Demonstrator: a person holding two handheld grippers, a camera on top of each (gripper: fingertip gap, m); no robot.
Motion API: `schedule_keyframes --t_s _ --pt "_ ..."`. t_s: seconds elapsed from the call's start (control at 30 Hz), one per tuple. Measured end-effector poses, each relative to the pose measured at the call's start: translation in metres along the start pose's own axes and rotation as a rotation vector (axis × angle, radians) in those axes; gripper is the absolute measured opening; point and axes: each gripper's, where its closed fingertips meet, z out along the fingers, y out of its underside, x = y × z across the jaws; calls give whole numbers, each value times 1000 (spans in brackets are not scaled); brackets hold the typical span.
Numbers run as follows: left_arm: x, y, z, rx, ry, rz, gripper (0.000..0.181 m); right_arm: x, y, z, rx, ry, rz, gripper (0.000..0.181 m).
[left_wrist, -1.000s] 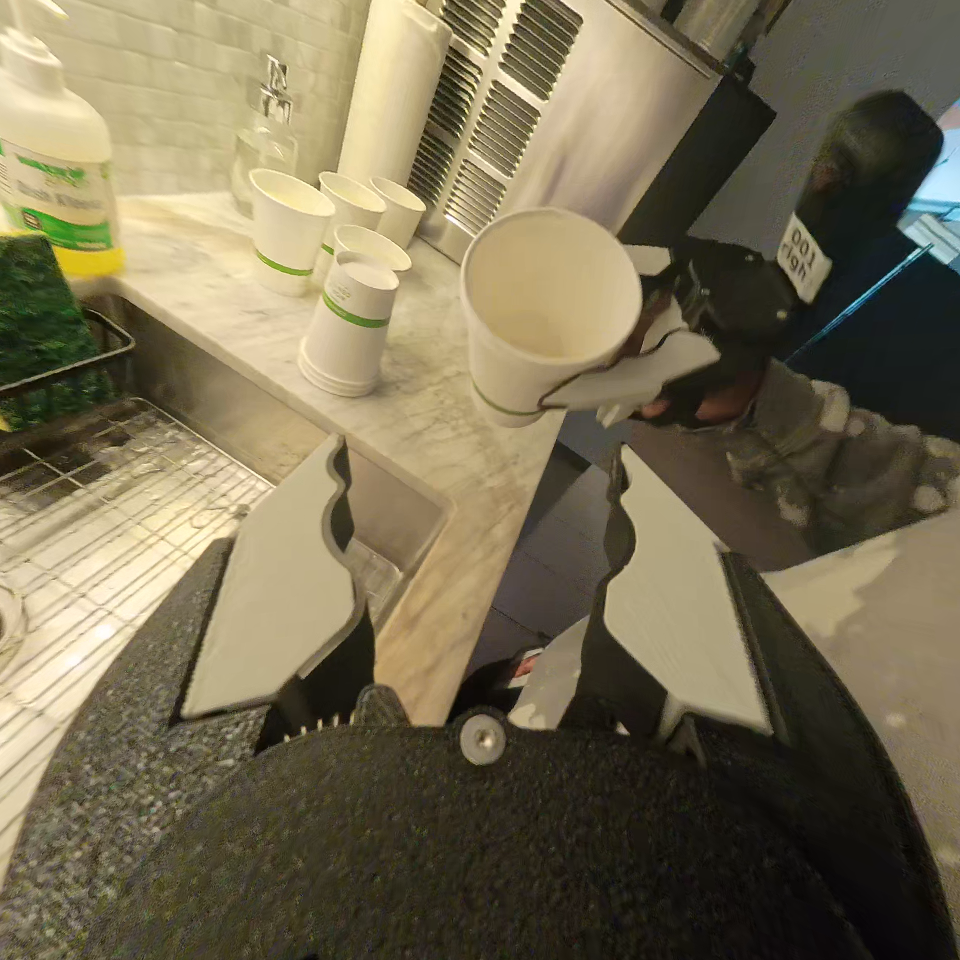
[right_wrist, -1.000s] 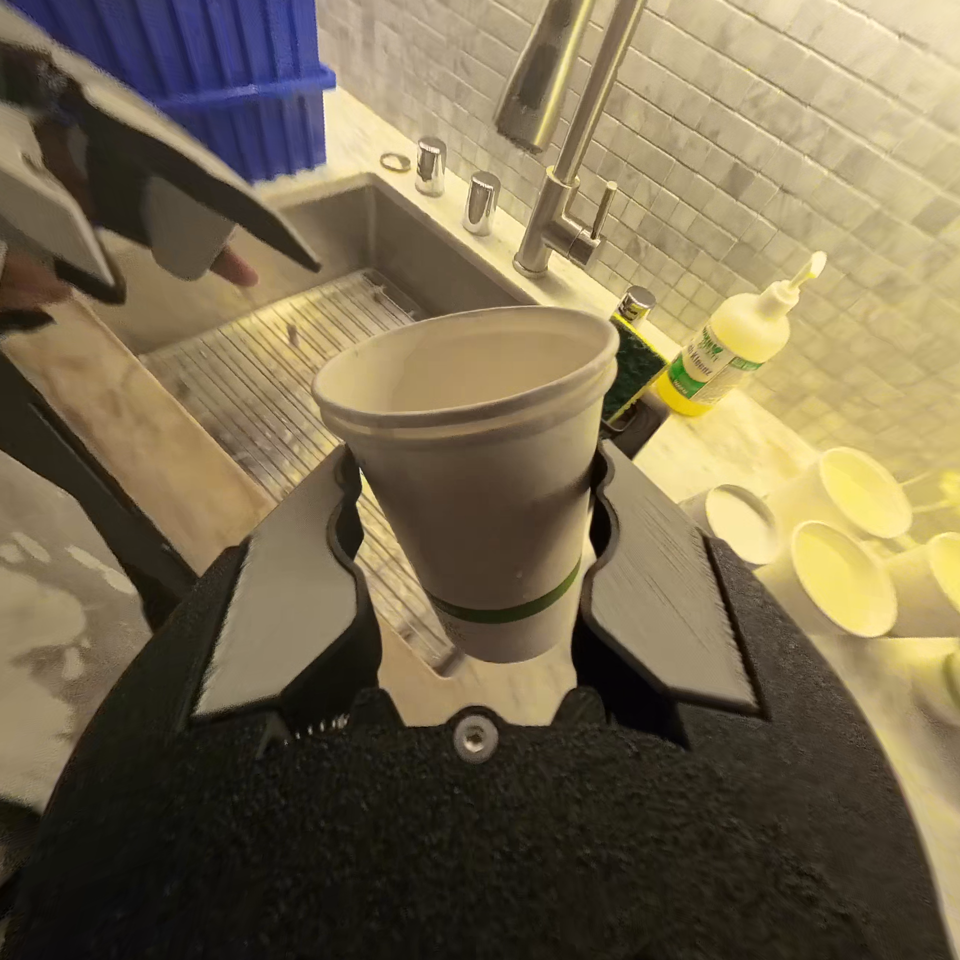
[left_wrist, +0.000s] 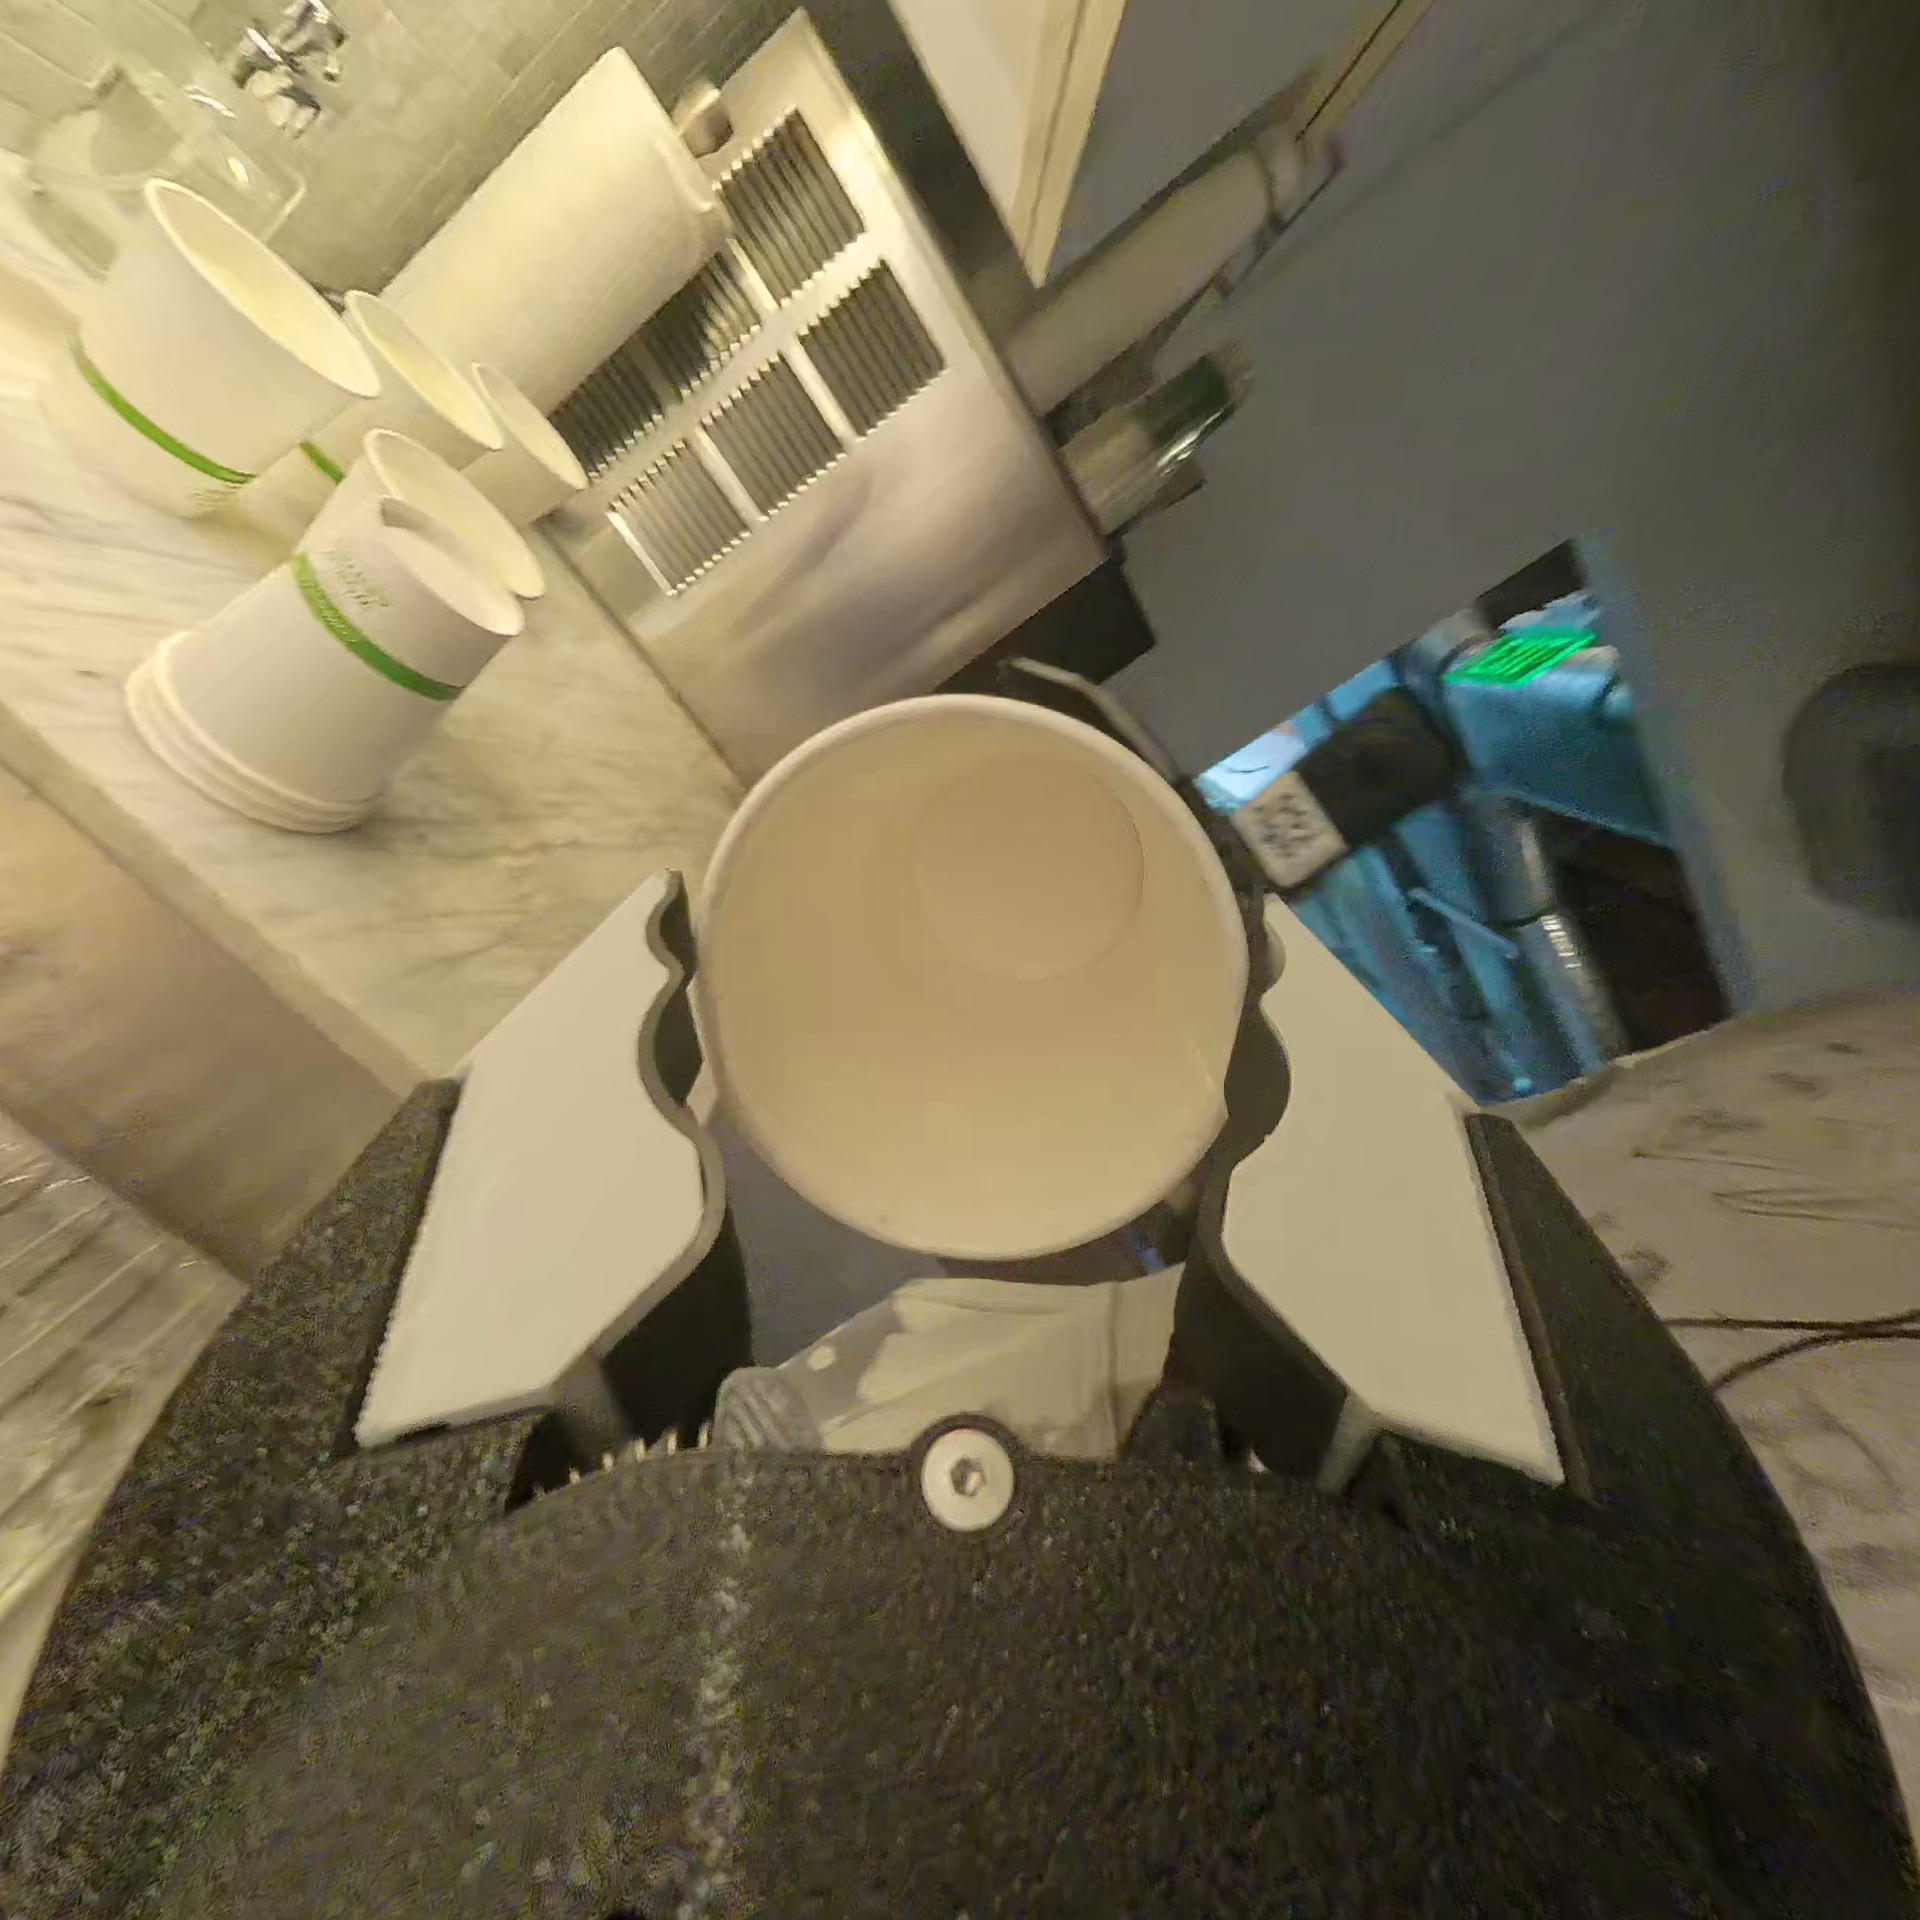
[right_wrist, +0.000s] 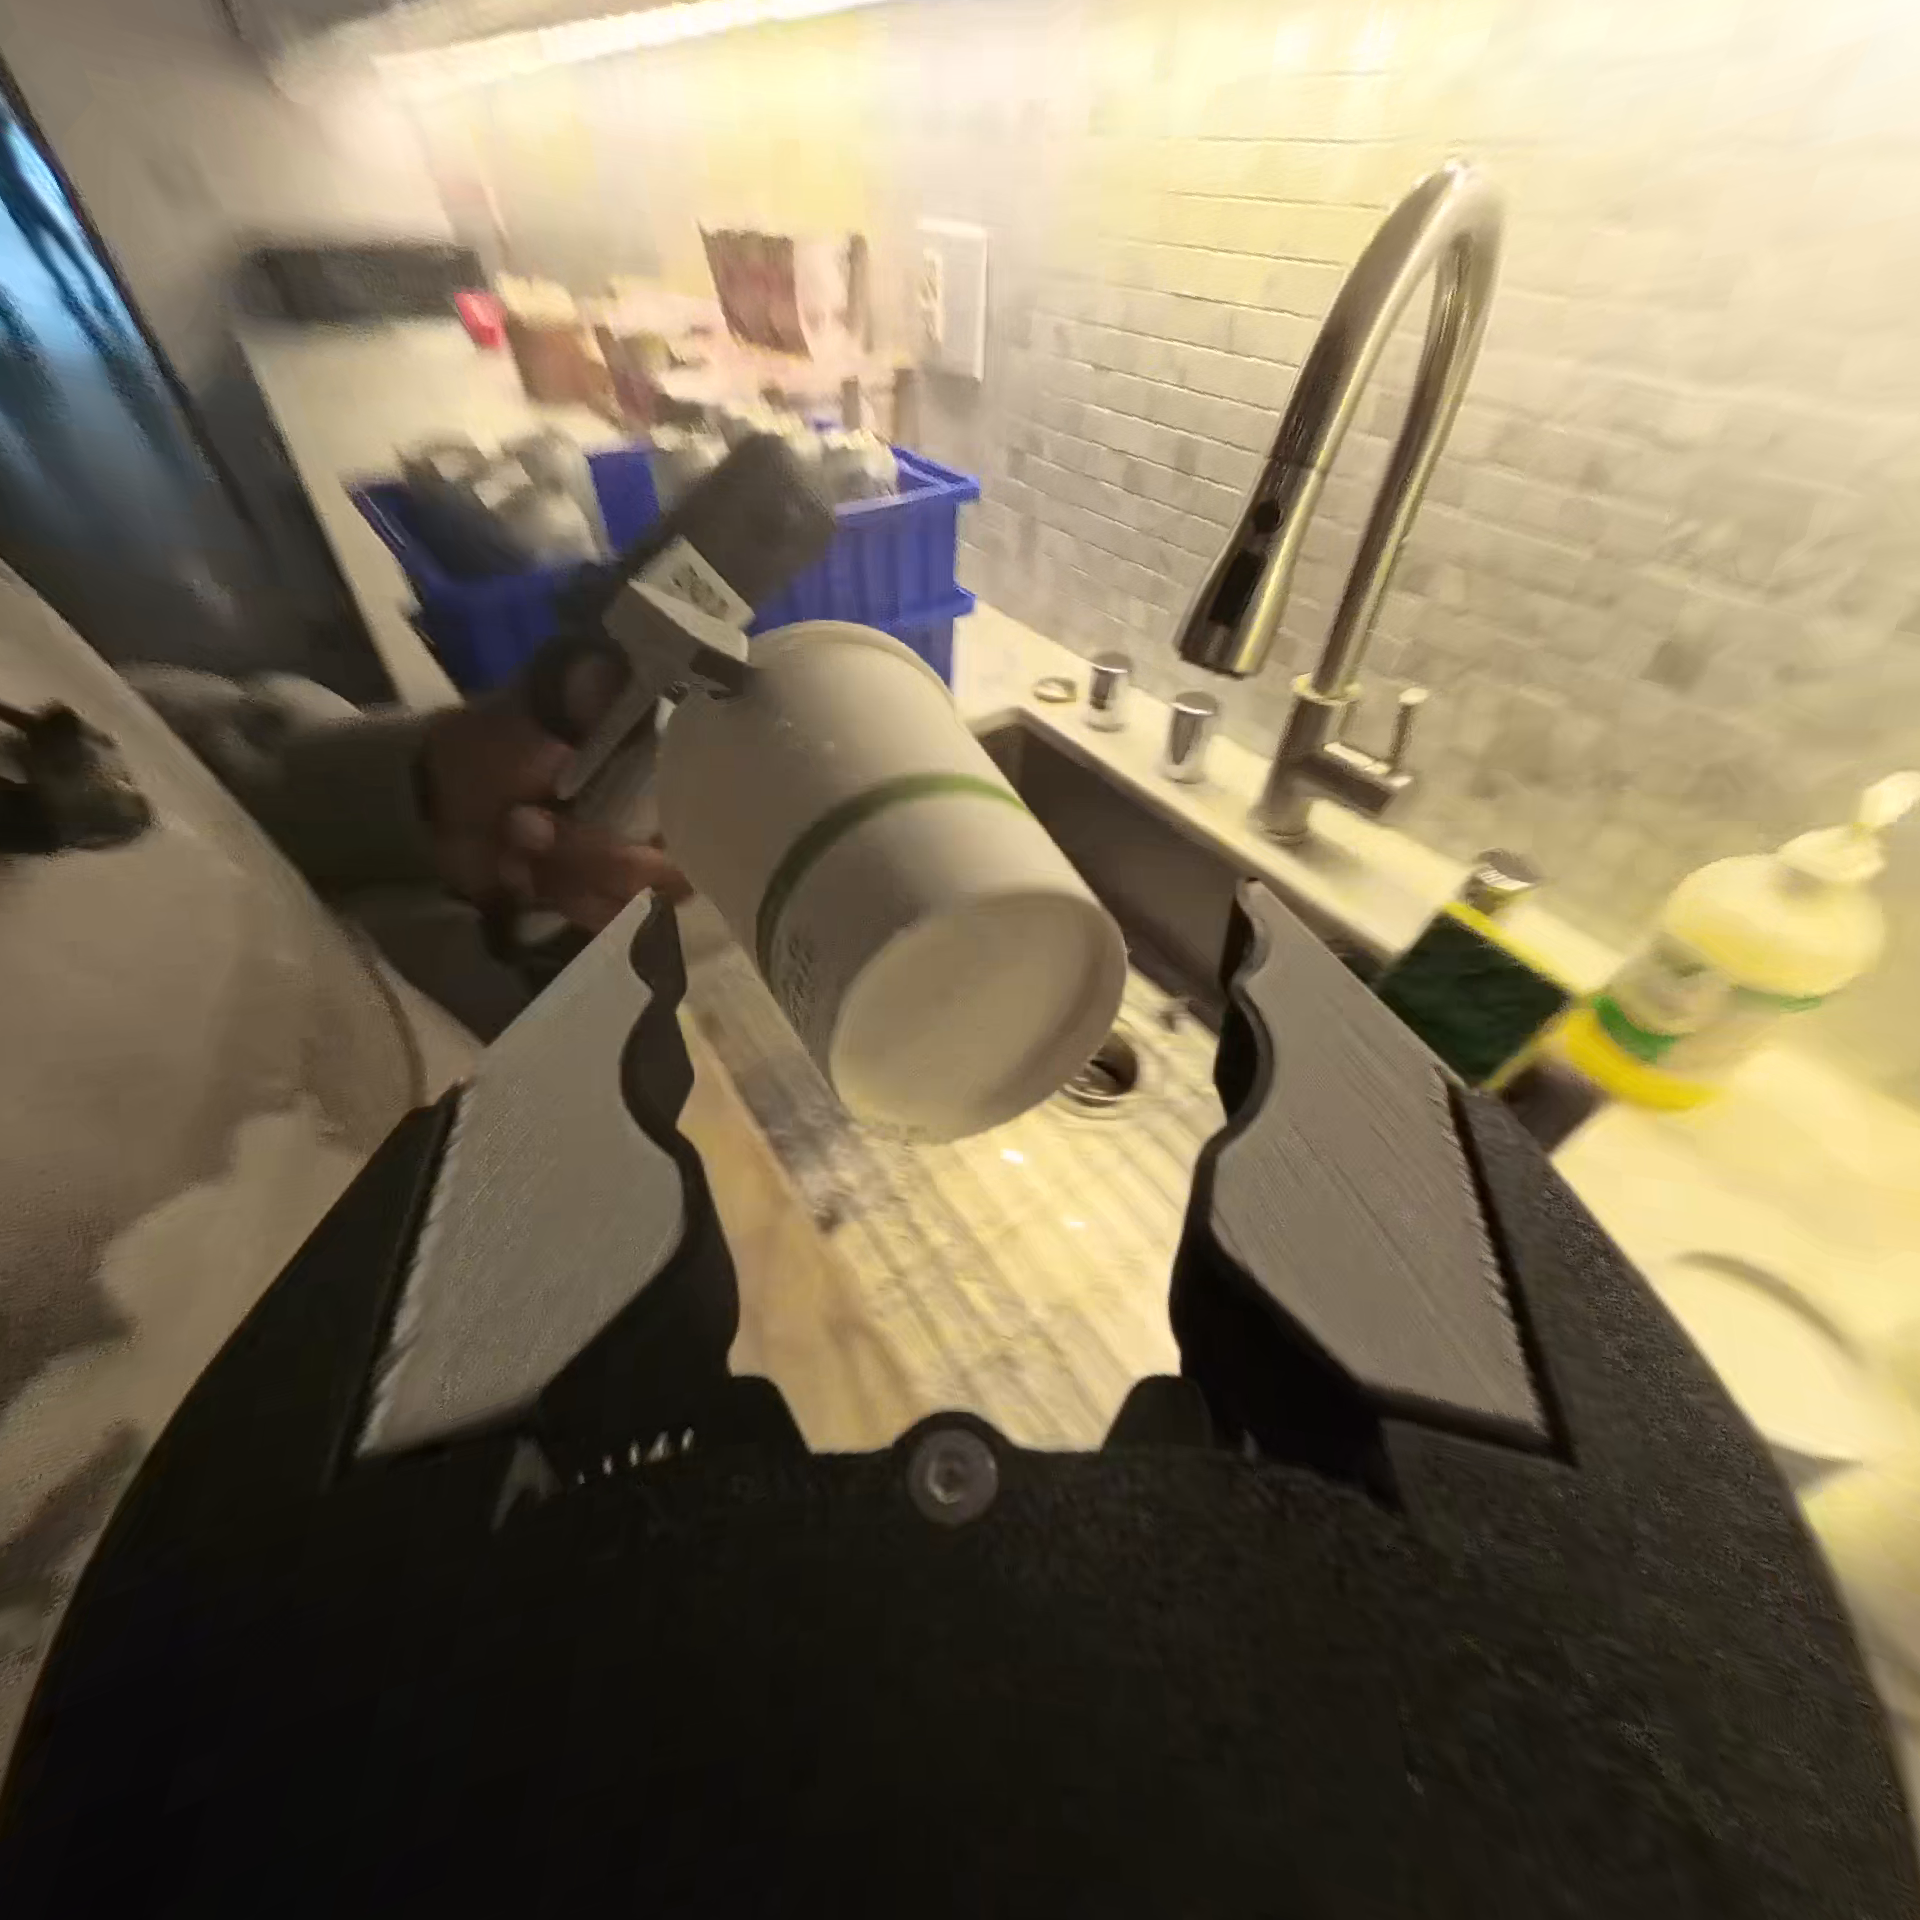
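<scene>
A white paper cup with a green band lies on its side between my left gripper's fingers, its open mouth facing the left wrist camera. My left gripper is shut on it near the rim. In the right wrist view the same cup hangs over the sink with its base towards the camera. The left gripper and a hand hold it from the far left. My right gripper is open and empty, with the cup's base just ahead of its fingertips.
A stack of upturned cups and several upright cups stand on the marble counter by a vented steel appliance. Below are the sink grid, a faucet, a soap bottle, a sponge and a blue crate.
The cup has passed from my right gripper to my left. The right gripper has opened and let go. The left gripper has closed on the cup, which is now tipped on its side.
</scene>
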Motion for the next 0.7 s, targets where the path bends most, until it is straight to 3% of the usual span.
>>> schedule_keyframes --t_s 0.13,0.2,0.23,0.53,0.57,0.6,0.63,0.7 --pt "13 1 4 -6 93 -43 103 -12 4 1 56 -136 171 99" --pt "18 4 9 -24 119 -36 104 -19 -9 2 104 -192 200 70" --pt "21 3 11 -21 138 -40 104 -23 -10 1 91 -227 186 65" --pt "22 -11 23 -22 120 57 98 0 -27 -13 -57 -256 76 55" --pt "22 -16 22 -11 119 57 94 7 -27 -16 -88 -251 51 41" --pt "18 -19 22 -7 99 64 91 17 -29 -18 -96 -229 12 11" --pt "13 -20 24 -13 70 85 90 32 -32 -20 -94 -185 -3 0" --pt "-6 -14 31 -36 15 126 81 52 -17 -20 -176 -177 11 0"
